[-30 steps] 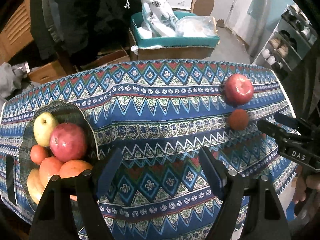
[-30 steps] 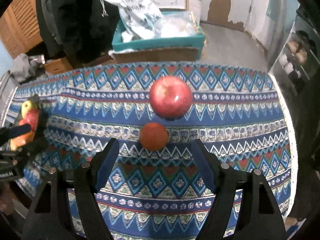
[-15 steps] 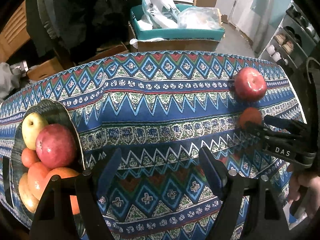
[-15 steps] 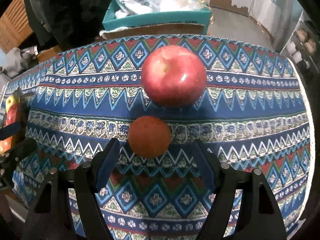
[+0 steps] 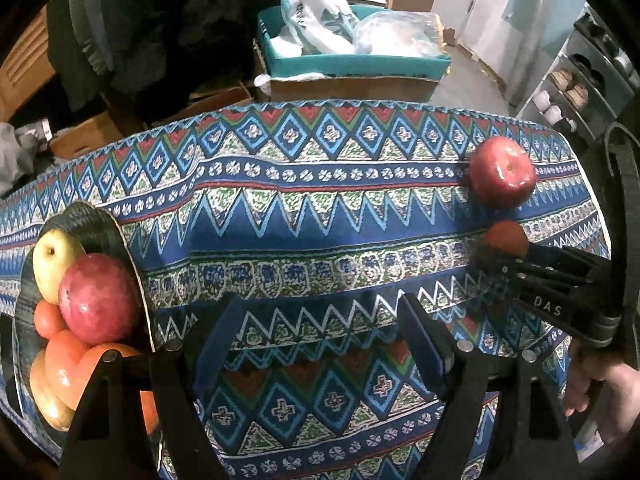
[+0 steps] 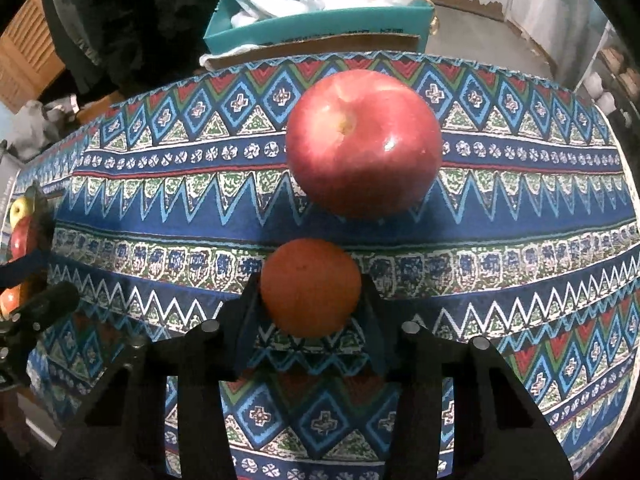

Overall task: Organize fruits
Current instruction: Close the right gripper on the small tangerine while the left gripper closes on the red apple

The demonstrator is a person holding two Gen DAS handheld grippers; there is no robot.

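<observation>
At nine o'clock in our left view sits a dark ridged plate [image 5: 102, 222] heaped with fruit: a yellow-green apple [image 5: 54, 264], a big dull-red apple [image 5: 98, 298] and several smooth orange fruits [image 5: 68, 356]. Beyond the table's far edge, at twelve o'clock, a teal box [image 5: 352, 66] holds crumpled plastic bags [image 5: 316, 24]. A woven zigzag tablecloth [image 5: 304, 216] covers the table. Our left gripper [image 5: 320, 344] hangs with its jaws spread wide, holding nothing. Our right gripper [image 6: 310, 312], spread around the small matte orange [image 6: 310, 288] half a second ago, now pinches it from both sides on the cloth, just at six o'clock of the glossy red apple [image 6: 362, 144].
</observation>
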